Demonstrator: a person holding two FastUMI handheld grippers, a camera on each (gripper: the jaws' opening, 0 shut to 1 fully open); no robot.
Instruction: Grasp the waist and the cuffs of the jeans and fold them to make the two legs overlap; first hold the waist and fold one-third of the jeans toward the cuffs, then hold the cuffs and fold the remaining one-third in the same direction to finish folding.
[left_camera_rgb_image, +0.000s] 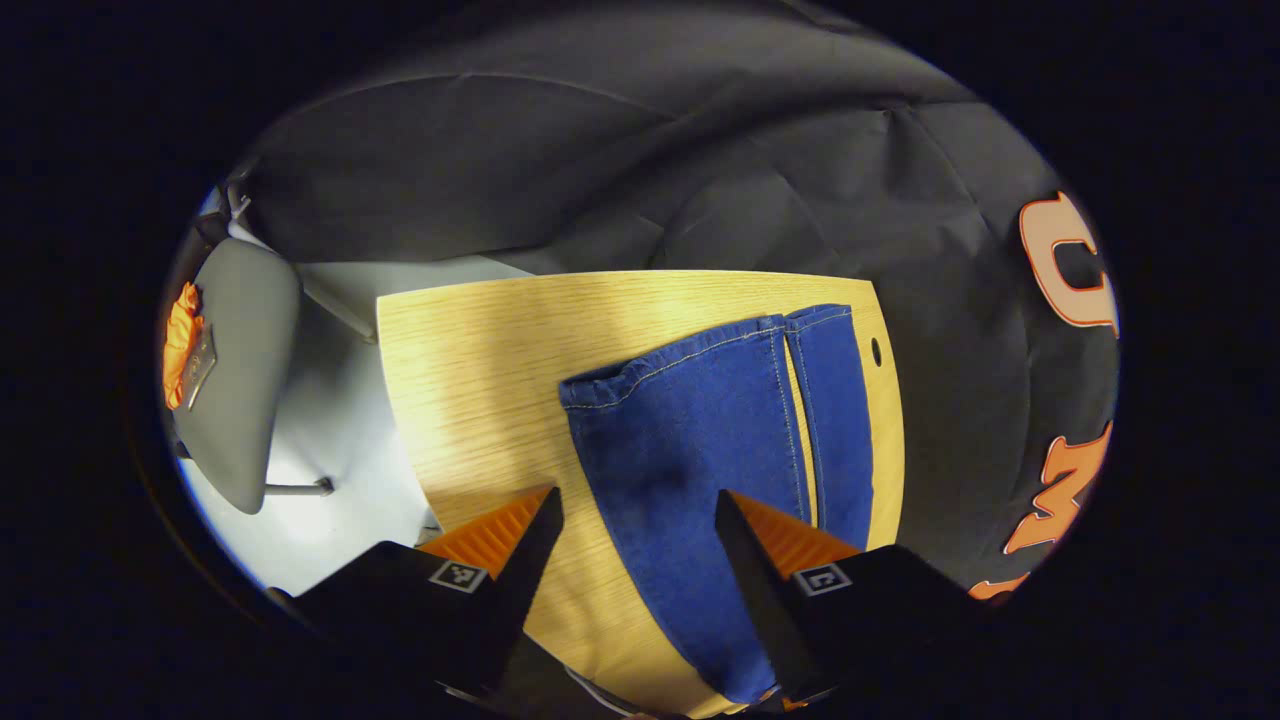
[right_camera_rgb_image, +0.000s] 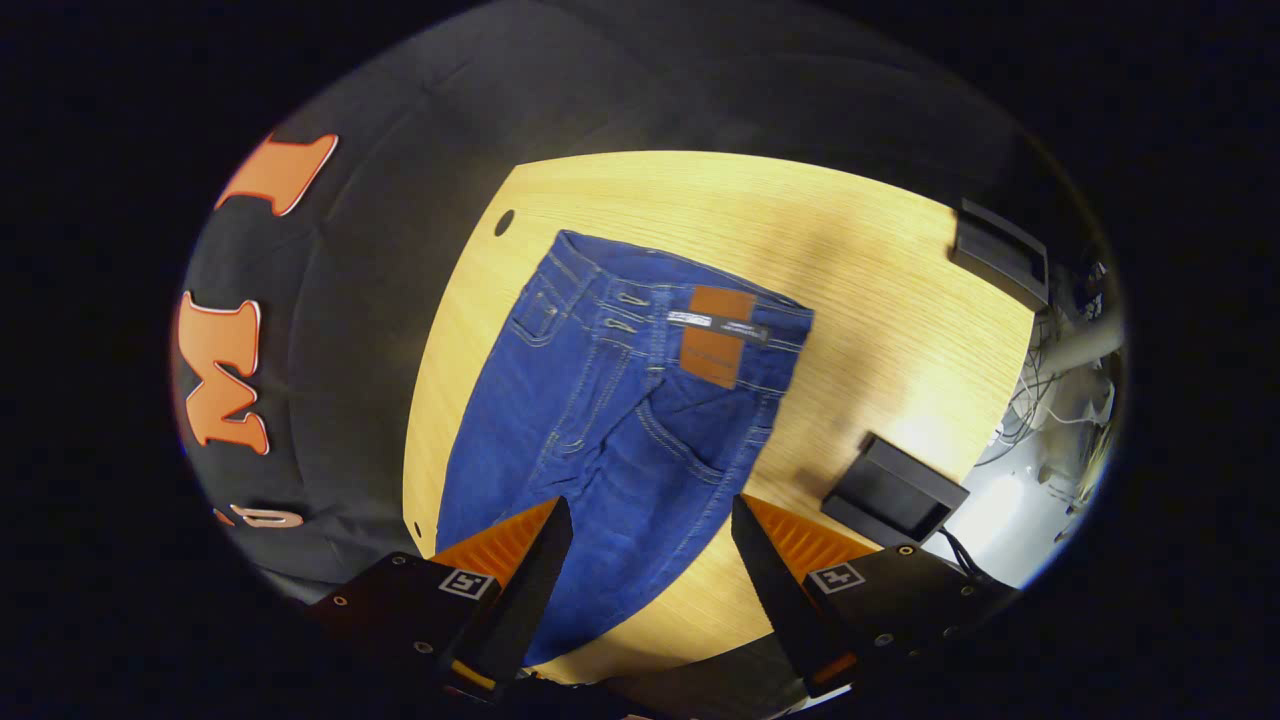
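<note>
Blue jeans lie flat on a light wooden table. In the left gripper view the two legs run away from me, side by side, with a thin strip of table between them, and the cuffs lie at the far end. My left gripper hovers open above the near leg. In the right gripper view the waist with its brown patch lies at the far end on the table. My right gripper hangs open over the seat and thigh part of the jeans.
A grey chair with something orange on it stands on the pale floor left of the table. Two dark box-like things sit at the table's right edge, with cables beyond. A small hole marks the tabletop near the cuffs.
</note>
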